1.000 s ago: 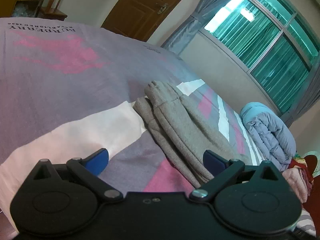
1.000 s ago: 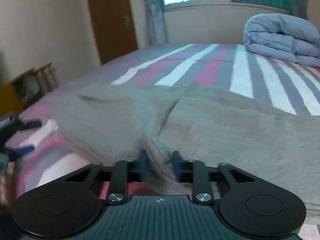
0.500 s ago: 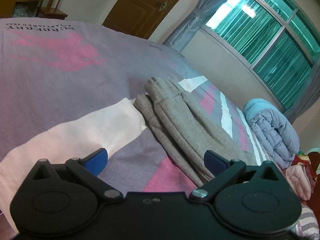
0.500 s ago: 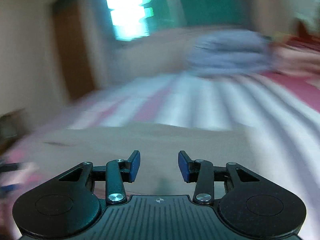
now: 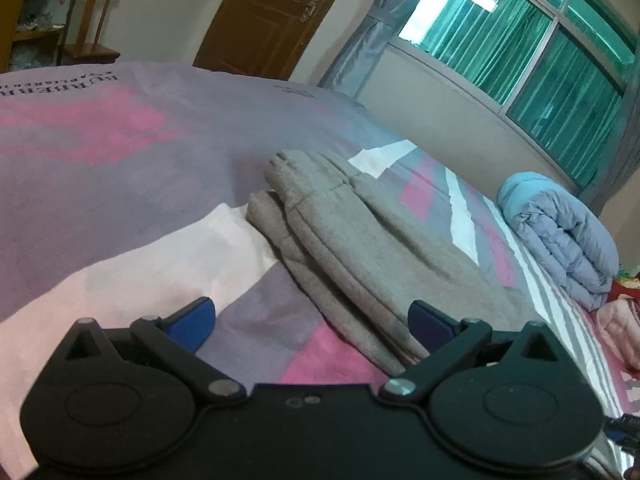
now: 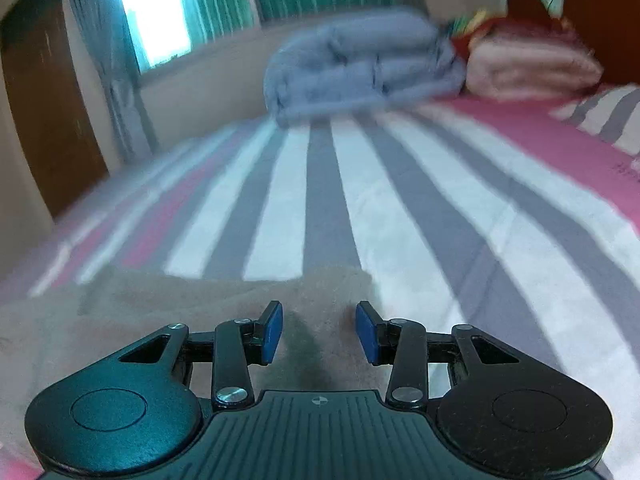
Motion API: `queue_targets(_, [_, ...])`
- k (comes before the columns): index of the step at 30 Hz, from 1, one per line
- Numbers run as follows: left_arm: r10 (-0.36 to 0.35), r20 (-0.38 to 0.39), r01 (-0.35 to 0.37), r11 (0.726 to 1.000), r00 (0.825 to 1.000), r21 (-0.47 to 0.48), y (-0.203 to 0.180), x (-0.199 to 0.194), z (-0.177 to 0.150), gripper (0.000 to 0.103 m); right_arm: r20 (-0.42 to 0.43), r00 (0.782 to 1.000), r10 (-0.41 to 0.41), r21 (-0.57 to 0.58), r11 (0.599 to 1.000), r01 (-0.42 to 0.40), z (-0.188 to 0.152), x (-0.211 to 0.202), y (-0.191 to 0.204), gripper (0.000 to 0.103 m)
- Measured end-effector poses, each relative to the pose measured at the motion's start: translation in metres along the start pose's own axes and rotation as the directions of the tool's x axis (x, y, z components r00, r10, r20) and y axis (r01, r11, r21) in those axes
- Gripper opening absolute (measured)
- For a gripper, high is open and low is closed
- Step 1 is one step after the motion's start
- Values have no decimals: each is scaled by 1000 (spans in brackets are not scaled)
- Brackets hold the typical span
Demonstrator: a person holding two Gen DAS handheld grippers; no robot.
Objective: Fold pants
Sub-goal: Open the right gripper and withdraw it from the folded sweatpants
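Observation:
Grey sweatpants (image 5: 360, 240) lie folded lengthwise on the striped bed cover (image 5: 120, 160), legs stacked, one end pointing toward the door. My left gripper (image 5: 310, 322) is wide open and empty, low over the bed at the pants' near edge. In the right wrist view the pants (image 6: 200, 312) show as a beige-grey cloth under my right gripper (image 6: 318, 332). That gripper is open and empty, its pads above the pants' end corner. This view is blurred.
A folded blue quilt (image 5: 560, 236) and pink blankets (image 6: 528, 64) lie at the head of the bed. A brown door (image 5: 272, 12), a wooden chair (image 5: 90, 24) and a curtained window (image 5: 520, 40) stand beyond the bed.
My right gripper let go of the pants, opened, and swung right toward the pants' end corner. My left gripper stayed open and shifted only slightly.

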State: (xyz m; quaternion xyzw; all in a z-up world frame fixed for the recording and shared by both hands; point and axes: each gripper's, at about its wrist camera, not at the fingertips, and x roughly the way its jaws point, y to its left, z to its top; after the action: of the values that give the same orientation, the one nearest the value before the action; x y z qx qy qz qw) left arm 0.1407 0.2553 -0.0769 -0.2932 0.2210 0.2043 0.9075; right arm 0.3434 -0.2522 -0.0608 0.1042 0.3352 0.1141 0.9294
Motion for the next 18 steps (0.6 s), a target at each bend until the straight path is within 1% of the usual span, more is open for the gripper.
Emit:
queue_targets(1, [6,6,-6,1000,1000,15,-2,3,0,97,-46,999,-11,4,1000,11,-3,9,-3,41])
queue_targets(3, [12,6,-13,998,1000,64,-8,9,1,97,-13,1000,-13,-1,1000,13,-1,-4,3,41])
queue_targets(5, [22,-1,-22,995,1000,97,-13,14,1,97,46,995,84,14,996,-85,-8,-26,11,41])
queue_targets(6, [22,-7,-21,994,1000,105,-14,16,1,97,70,990,123,-6,992,-123,-15,-37,20,41])
queue_targets(7, [24,-15,-22,993,1000,115,-16,17,1,97,77,983,164,-34,986,-162,-23,-45,31,41])
queue_targets(9, [19,-23,-16,992,1000,124,-16,16,1,97,61,961,271,-71,961,-266,-40,-57,56,41])
queue_targets(11, [-3,-37,7,993,999,119,-13,12,1,97,43,938,343,-138,932,-334,-55,-59,85,41])
queue_targets(12, [-14,-43,19,993,999,119,-12,10,1,97,15,932,362,-184,917,-353,-62,-55,101,41])
queue_targets(13, [-27,-50,33,993,998,117,-9,7,2,97,-31,932,362,-224,906,-359,-69,-48,117,41])
queue_targets(14, [-38,-57,45,993,998,111,-7,5,2,97,-86,944,317,-280,902,-329,-75,-39,132,41])
queue_targets(15, [-50,-64,57,993,997,107,-4,4,3,97,-71,953,295,-299,905,-302,-75,-40,138,41])
queue_targets(16, [-64,-76,72,992,995,106,-1,5,5,97,-52,945,322,-262,909,-324,-72,-46,136,41])
queue_targets(17, [-73,-87,82,991,994,110,0,6,7,97,-16,932,363,-217,908,-358,-65,-53,129,41])
queue_targets(18, [-80,-95,91,989,992,113,2,8,9,96,31,929,369,-200,913,-356,-60,-60,122,41])
